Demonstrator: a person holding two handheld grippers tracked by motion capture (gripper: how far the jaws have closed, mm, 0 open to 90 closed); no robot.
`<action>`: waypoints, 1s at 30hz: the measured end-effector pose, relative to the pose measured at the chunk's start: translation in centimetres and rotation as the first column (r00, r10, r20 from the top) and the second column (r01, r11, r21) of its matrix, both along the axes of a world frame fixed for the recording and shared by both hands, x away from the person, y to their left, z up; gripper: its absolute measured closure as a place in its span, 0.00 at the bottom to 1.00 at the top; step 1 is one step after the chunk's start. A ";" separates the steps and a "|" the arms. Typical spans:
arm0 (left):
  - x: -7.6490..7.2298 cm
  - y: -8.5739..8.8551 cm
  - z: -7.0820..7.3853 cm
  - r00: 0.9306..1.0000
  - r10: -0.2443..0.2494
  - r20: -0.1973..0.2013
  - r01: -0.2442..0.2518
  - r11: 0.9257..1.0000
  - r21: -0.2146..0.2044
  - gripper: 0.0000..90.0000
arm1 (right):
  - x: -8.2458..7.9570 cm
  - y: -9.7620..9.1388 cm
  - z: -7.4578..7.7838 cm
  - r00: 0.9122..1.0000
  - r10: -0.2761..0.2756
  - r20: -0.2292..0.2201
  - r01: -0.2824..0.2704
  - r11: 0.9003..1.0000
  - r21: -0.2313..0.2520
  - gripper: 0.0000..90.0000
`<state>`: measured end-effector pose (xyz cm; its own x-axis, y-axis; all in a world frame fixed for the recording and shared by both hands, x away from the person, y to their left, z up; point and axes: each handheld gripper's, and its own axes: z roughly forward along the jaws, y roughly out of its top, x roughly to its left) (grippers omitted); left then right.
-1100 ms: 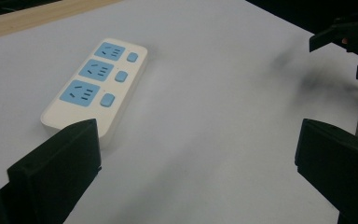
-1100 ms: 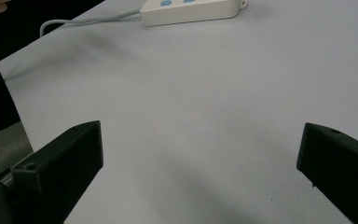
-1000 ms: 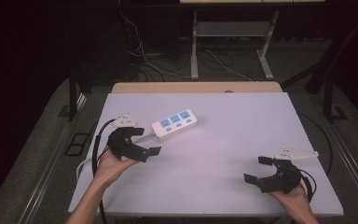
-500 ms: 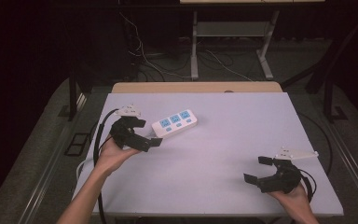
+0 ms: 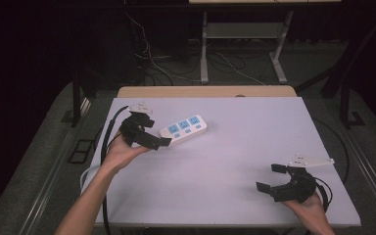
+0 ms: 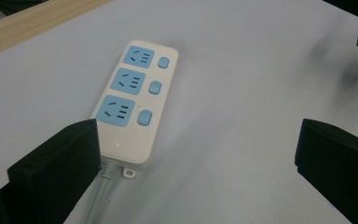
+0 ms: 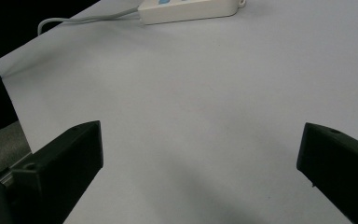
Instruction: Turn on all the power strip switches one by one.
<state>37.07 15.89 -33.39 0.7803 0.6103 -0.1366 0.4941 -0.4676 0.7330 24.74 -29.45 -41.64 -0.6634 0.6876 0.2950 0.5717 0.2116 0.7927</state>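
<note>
A white power strip (image 5: 183,129) with three blue sockets lies flat on the white table (image 5: 225,161), left of centre. My left gripper (image 5: 156,131) is open at the strip's cabled end, one jaw beside that end and nothing held. In the left gripper view the power strip (image 6: 133,102) lies just ahead of the left gripper (image 6: 198,154), close to the left-hand jaw, and its grey cable (image 6: 100,196) runs down between the jaws. My right gripper (image 5: 270,178) stands open near the front right corner. Seen from the right gripper (image 7: 200,168), the power strip (image 7: 189,9) is far off.
A wooden strip (image 5: 205,91) borders the table's far edge. The left gripper's black cable (image 5: 108,137) loops over the table's left side. The strip's cable (image 7: 88,19) trails toward the table edge. Dark floor with cables and a metal stand (image 5: 204,49) lies beyond.
My left gripper has moved away from the person and rightward, up to the power strip's cabled end. The right gripper and the strip have stayed put.
</note>
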 end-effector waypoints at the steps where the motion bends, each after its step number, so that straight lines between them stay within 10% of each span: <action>1: 0.2 -0.1 0.0 1.000 0.002 -0.003 -0.002 1.000 0.003 0.00 | 0.0 0.0 0.0 1.000 -0.001 -0.001 0.001 1.000 0.000 0.00; 21: 4.4 -0.7 -1.7 0.998 0.037 -0.054 -0.034 0.998 0.054 0.04 | 0.1 0.0 0.0 1.000 0.005 -0.001 -0.005 1.000 -0.002 0.00; 30: 5.3 -1.2 -1.7 0.999 0.034 -0.036 -0.031 0.997 0.066 0.22 | 0.1 0.0 0.0 1.000 0.003 -0.004 -0.003 1.000 -0.003 0.00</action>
